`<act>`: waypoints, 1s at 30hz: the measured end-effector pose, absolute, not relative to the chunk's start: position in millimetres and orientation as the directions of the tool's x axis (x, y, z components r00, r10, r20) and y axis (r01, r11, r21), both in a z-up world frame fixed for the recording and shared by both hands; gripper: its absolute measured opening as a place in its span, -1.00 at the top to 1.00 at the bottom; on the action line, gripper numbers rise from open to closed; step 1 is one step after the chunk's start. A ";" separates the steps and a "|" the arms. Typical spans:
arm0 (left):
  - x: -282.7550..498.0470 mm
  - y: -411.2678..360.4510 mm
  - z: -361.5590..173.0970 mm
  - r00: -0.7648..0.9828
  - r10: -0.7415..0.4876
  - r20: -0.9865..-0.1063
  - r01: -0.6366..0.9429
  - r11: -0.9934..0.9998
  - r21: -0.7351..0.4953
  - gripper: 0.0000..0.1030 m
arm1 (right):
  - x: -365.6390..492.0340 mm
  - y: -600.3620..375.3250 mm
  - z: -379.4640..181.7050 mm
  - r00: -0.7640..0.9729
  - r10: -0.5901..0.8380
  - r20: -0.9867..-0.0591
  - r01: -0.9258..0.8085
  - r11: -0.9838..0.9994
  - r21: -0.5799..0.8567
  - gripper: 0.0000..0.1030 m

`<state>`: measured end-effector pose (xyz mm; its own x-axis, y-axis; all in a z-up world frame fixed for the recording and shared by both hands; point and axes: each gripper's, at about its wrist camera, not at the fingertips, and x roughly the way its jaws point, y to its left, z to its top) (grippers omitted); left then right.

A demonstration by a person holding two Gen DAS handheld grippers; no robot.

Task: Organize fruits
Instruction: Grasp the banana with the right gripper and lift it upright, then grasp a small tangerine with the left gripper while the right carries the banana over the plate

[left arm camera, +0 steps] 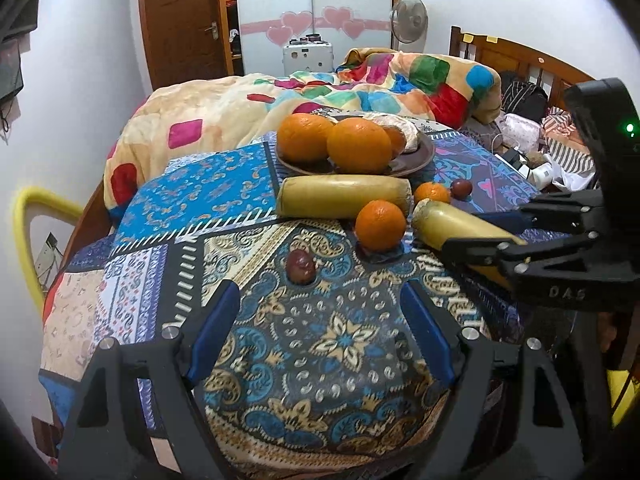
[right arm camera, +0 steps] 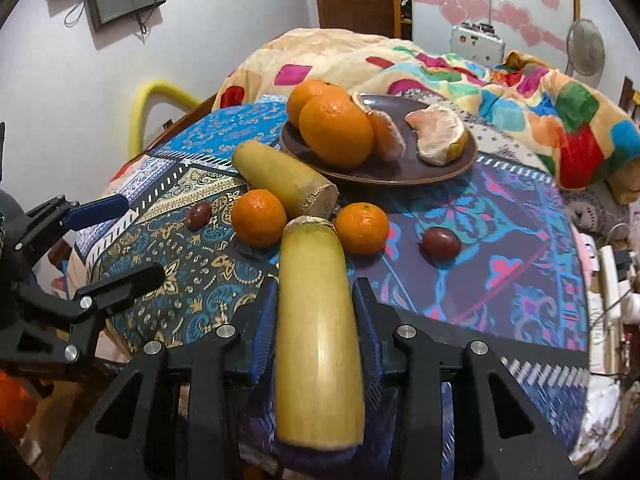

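white walls (left arm camera: 88,80), a brown door (left arm camera: 182,20), bed with colourful quilt (left arm camera: 360,84).

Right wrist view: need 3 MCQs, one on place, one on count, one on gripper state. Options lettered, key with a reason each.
1. Where do the peeled orange pieces lie?
A. on the plate
B. on the cloth
C. in the left gripper

2. How many small dark red fruits are on the cloth?
A. none
B. two
C. four

3. What is the right gripper doing?
A. open over the plate
B. closed on a yellow stalk
C. closed on an orange

Key:
1 A: the pieces sit inside the brown plate beside two whole oranges.
2 B: one lies left of the oranges on the cloth, one right.
3 B: both blue pads press the stalk's sides; the left gripper is open and empty.
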<state>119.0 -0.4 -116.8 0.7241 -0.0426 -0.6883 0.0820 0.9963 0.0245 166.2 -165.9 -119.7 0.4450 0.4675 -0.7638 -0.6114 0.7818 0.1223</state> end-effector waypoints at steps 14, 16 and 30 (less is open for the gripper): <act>166.1 -27.5 -128.8 0.688 -0.104 -0.718 0.122 0.992 -0.027 -0.25 | 153.8 -215.1 -93.4 0.537 0.498 -0.681 -0.587 0.800 0.122 0.36; 171.7 -28.9 -131.3 0.683 -0.096 -0.724 0.112 0.993 -0.027 -0.17 | 153.5 -221.8 -88.1 0.558 0.492 -0.668 -0.578 0.808 0.112 0.37; 178.5 -27.8 -122.5 0.679 -0.136 -0.722 0.119 0.990 -0.075 0.30 | 162.6 -244.8 -72.7 0.616 0.493 -0.615 -0.540 0.832 0.126 0.39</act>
